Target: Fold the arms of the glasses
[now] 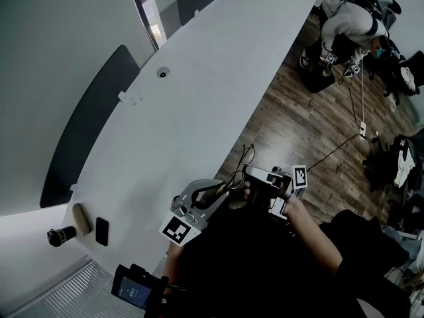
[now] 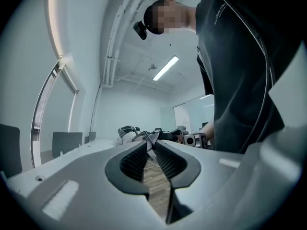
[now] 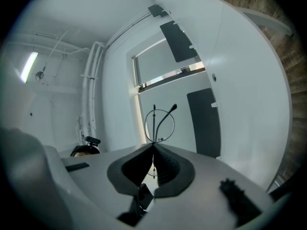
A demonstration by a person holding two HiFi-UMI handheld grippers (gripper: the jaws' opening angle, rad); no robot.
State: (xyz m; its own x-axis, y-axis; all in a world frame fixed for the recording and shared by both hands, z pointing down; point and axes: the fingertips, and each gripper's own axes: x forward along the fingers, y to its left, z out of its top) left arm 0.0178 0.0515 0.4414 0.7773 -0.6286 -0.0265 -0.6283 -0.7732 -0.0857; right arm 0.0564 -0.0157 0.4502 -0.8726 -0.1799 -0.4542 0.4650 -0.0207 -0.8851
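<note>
Thin wire-rimmed glasses (image 1: 246,155) hang in the air just off the white table's near edge. My right gripper (image 1: 248,175) is shut on their frame. In the right gripper view a round lens (image 3: 159,125) and a dark-tipped arm stand up above the closed tips of the right gripper (image 3: 154,146). My left gripper (image 1: 227,189) reaches in from the left. In the left gripper view the tips of the left gripper (image 2: 151,143) nearly meet, with a thin dark arm of the glasses (image 2: 152,138) pinched between them. The right gripper's body (image 2: 192,139) shows just behind.
The long white table (image 1: 199,98) carries a black phone (image 1: 101,230), a tan case (image 1: 82,218) and a black cylinder (image 1: 61,235) at its near left corner. Cables (image 1: 331,154) run over the wood floor. Another person (image 1: 348,22) crouches far right.
</note>
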